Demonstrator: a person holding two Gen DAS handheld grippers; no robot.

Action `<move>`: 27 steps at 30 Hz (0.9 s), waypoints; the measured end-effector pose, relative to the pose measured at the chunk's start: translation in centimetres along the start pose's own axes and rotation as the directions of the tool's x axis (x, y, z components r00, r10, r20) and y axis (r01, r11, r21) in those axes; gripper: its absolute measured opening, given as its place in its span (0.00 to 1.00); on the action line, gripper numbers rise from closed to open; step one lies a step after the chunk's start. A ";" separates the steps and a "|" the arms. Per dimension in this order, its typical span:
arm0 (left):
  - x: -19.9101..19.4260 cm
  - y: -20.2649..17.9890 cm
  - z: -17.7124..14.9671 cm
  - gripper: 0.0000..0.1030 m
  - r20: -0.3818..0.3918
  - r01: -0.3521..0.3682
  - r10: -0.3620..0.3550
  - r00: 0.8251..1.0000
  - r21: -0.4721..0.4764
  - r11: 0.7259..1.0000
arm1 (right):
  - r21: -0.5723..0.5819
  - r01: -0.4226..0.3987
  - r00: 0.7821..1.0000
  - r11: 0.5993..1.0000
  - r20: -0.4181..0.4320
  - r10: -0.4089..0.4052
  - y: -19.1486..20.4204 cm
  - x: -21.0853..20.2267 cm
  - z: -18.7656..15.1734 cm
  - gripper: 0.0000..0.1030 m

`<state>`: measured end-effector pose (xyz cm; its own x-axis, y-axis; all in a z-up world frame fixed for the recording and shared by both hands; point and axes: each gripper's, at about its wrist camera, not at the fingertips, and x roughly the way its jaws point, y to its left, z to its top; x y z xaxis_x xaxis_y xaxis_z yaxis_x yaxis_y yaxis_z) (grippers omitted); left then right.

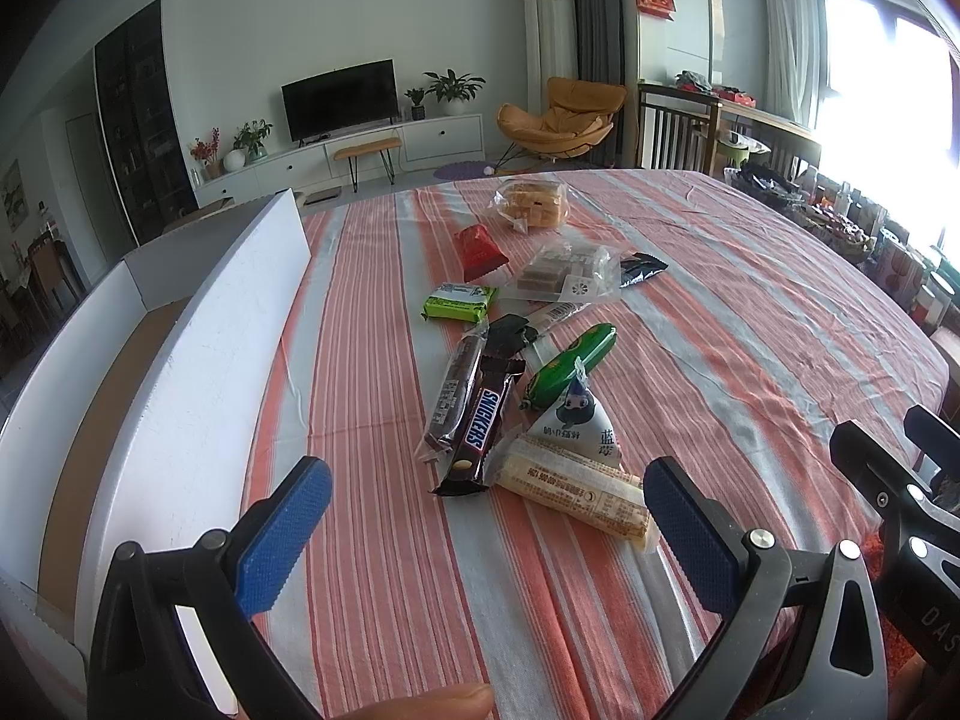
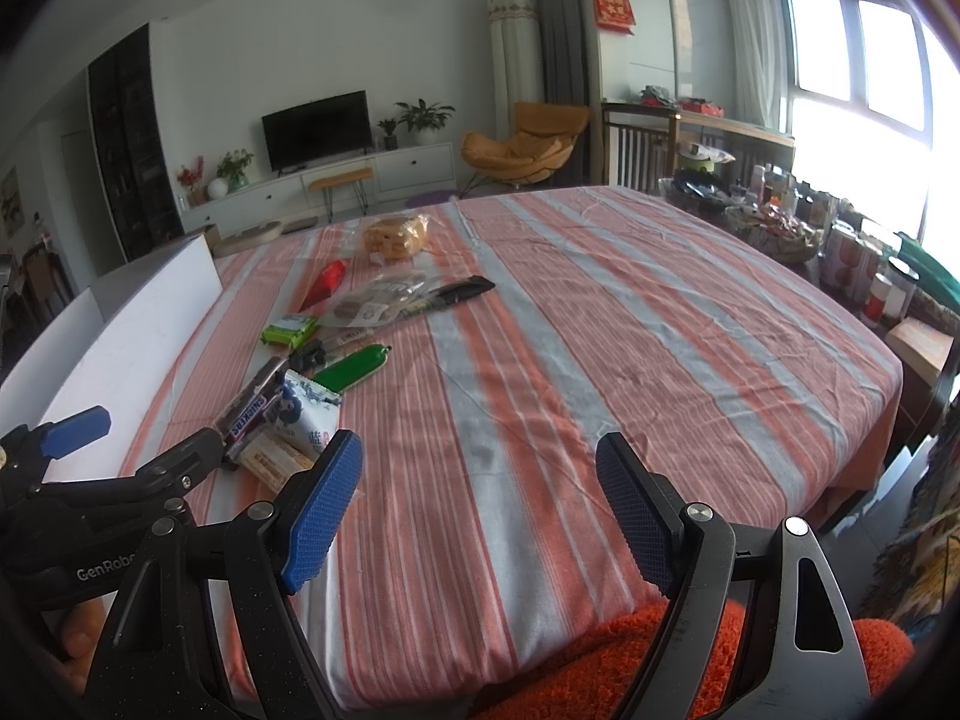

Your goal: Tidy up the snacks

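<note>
Both the left gripper (image 1: 487,525) and right gripper (image 2: 479,501) hang wide and empty, so the first pick seems not yet begun. Wrapped snacks, among them a brown Snickers bar (image 1: 480,427), lie scattered on the striped tablecloth (image 1: 720,312) beside a shallow white cardboard tray (image 1: 198,324), probably their destination. Next: lower the left gripper over the pale yellow wafer packet (image 1: 576,495) and close.

Daylight floods in from the window (image 2: 852,78) on the right, blown out to white glare there, leaving the striped tablecloth (image 2: 600,330) evenly lit with soft shadows, while both fisheye views bend hard at the edges, darken in the corners and look slightly soft.
</note>
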<state>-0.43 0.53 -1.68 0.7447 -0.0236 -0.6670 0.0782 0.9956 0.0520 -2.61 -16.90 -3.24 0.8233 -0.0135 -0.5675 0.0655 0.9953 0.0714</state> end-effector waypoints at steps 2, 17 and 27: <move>0.0 0.0 0.1 1.00 0.000 0.000 0.000 1.000 0.000 1.000 | 0.000 0.000 1.000 1.000 -0.001 0.000 0.0 0.0 0.0 0.81; 0.1 0.1 0.0 1.00 -0.003 0.001 -0.001 1.000 -0.003 1.000 | -0.001 0.000 1.000 1.000 -0.001 0.000 0.0 0.0 0.0 0.81; 0.4 0.2 -0.2 1.00 -0.010 -0.004 0.004 1.000 -0.010 1.000 | -0.001 0.000 1.000 1.000 -0.001 0.000 0.0 0.0 0.0 0.81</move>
<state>-0.28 0.76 -2.07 0.7382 -0.0186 -0.6744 0.0687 0.9965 0.0477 -2.57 -16.92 -3.28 0.8226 -0.0132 -0.5685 0.0647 0.9954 0.0704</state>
